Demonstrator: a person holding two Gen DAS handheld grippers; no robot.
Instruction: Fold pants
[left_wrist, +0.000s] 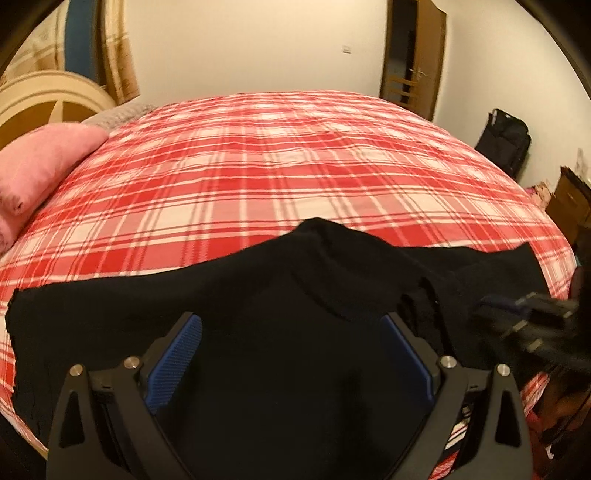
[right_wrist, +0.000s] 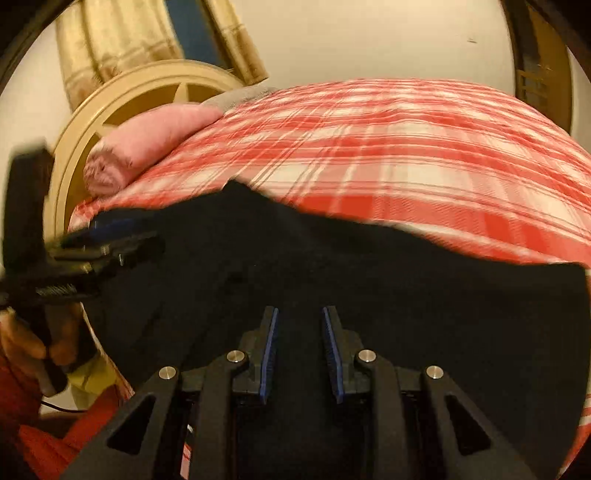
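Pants (left_wrist: 258, 314) lie black and rumpled across the near edge of the bed (left_wrist: 295, 155), a peak of cloth humped up at the middle. My left gripper (left_wrist: 291, 354) stands wide apart over them, holding nothing. My right gripper (right_wrist: 300, 350) has its jaws a narrow way apart, with dark cloth beneath but none that I can see pinched. Closing now, I judge I could catch one layer only, or a stray ridge, and drag the fold crooked. Black on black hides the seams from me.
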